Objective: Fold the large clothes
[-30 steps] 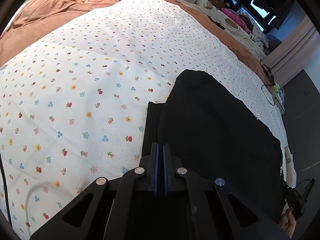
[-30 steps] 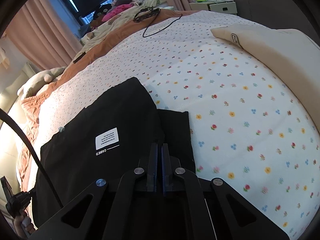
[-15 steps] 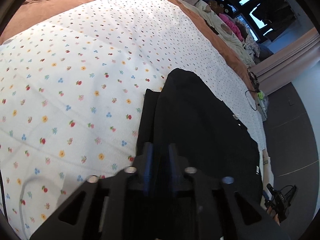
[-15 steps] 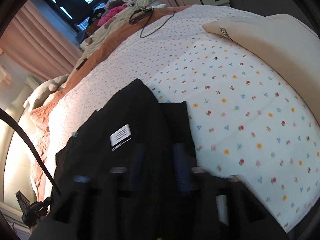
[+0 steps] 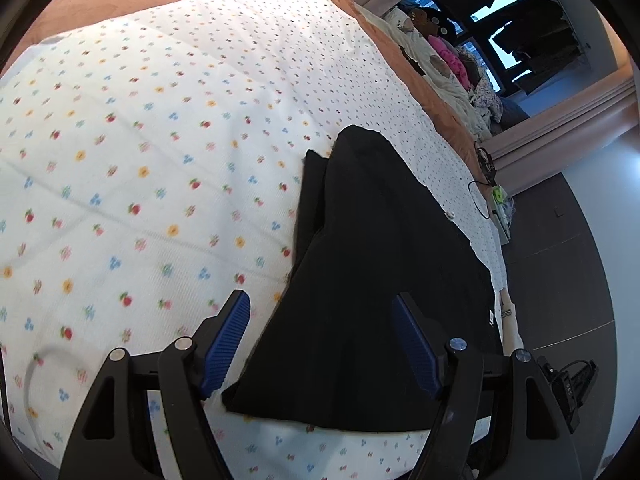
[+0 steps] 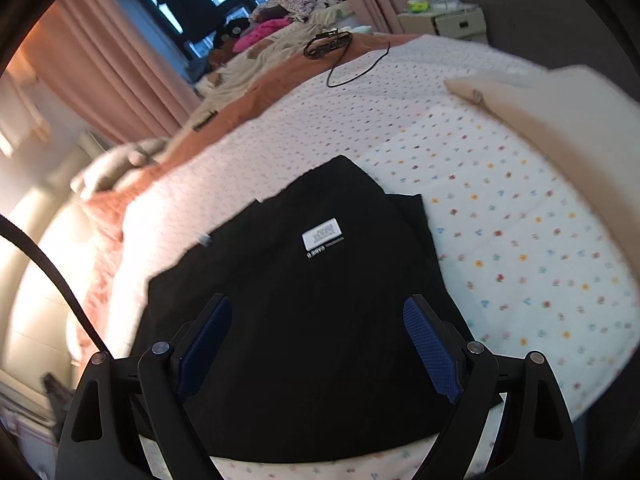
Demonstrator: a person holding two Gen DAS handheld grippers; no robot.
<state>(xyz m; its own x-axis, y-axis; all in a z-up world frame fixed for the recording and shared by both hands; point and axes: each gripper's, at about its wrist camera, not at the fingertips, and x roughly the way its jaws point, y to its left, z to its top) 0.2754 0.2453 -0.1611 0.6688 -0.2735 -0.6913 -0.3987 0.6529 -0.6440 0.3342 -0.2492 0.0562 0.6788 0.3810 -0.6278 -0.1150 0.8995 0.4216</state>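
A bed (image 5: 168, 128) covered by a white flower-print sheet filled the scene, with a rust-brown blanket (image 6: 280, 76) along its far side. A folded black garment (image 6: 320, 312) lay flat near the bed's front edge. The left gripper (image 5: 322, 308) hovered above it, fingers opening, gripping nothing; the right gripper (image 6: 318, 316) had fingers spread wide, empty.

One black garment (image 6: 320, 320) is seen on one flowered sheet (image 5: 160, 160). Two grippers (image 5: 320, 340) (image 6: 316, 344), one cream pillow (image 6: 560, 120) and one white label (image 6: 322, 234) are counted.
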